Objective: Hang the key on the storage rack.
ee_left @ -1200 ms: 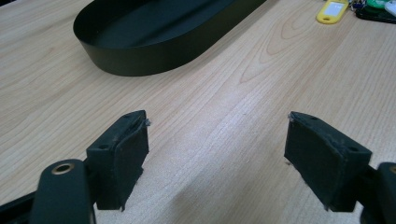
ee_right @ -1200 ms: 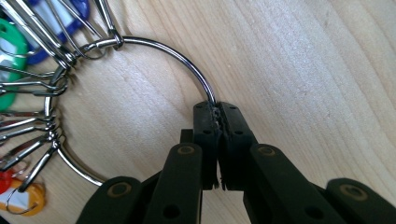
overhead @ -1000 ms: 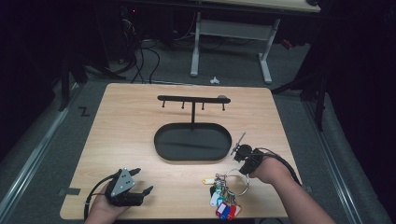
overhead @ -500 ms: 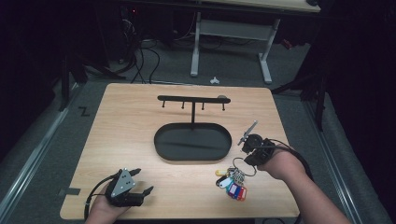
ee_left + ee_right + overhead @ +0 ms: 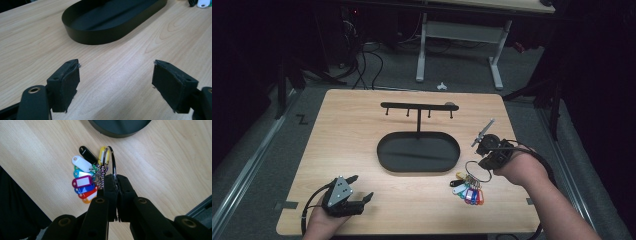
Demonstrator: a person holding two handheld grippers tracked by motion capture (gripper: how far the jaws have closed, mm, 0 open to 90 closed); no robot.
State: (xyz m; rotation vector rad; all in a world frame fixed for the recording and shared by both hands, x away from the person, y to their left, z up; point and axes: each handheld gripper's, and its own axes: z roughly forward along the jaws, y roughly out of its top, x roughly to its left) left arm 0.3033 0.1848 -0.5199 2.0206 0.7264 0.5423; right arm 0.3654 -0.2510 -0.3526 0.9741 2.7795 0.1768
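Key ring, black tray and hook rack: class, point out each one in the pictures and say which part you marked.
Key ring (image 5: pixel 113 162), right gripper view, on the metal loop above the jaws.
Tray (image 5: pixel 384 152), high view, on its left rim.
Rack (image 5: pixel 418 106), high view, on the middle of its top bar.

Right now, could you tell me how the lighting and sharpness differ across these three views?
High view: table lit, surroundings nearly black, slightly soft. Left gripper view: even light, tray sharp, near pads softer. Right gripper view: glint on key ring, tags crisp.
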